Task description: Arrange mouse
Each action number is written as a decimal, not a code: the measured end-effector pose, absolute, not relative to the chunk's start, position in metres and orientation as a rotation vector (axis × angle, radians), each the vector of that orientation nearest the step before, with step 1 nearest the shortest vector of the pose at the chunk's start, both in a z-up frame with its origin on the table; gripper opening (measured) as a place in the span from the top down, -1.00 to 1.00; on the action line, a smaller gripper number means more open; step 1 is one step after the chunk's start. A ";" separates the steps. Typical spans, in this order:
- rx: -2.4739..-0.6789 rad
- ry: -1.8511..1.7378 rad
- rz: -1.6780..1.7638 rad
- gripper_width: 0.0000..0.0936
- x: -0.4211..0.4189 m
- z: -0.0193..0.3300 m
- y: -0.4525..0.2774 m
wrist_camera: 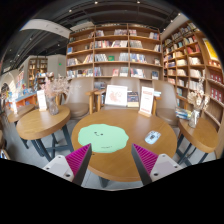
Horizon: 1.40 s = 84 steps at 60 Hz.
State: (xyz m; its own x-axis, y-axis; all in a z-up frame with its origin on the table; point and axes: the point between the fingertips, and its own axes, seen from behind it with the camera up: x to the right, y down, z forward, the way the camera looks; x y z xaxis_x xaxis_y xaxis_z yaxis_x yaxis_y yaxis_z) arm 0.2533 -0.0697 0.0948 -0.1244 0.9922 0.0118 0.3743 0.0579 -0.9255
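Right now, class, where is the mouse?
In the gripper view, the mouse lies on the round wooden table, right of the green mat, beyond the open claw.

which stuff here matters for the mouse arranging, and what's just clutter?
Job:
- mouse, near the round table's edge, beyond the jaws
- green mat, at table centre
- gripper, jaws open, holding nothing

Lying about:
- display stands at the table's far side
- neighbouring table
- bookshelves behind
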 end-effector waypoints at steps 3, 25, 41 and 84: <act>-1.405 -1.599 1.037 -0.76 0.257 0.103 -0.056; -1.483 -1.541 0.877 -0.81 0.238 0.080 0.037; -1.547 -1.548 0.783 -0.82 0.223 0.049 0.082; -1.734 -1.652 0.712 -0.82 0.125 -0.015 0.113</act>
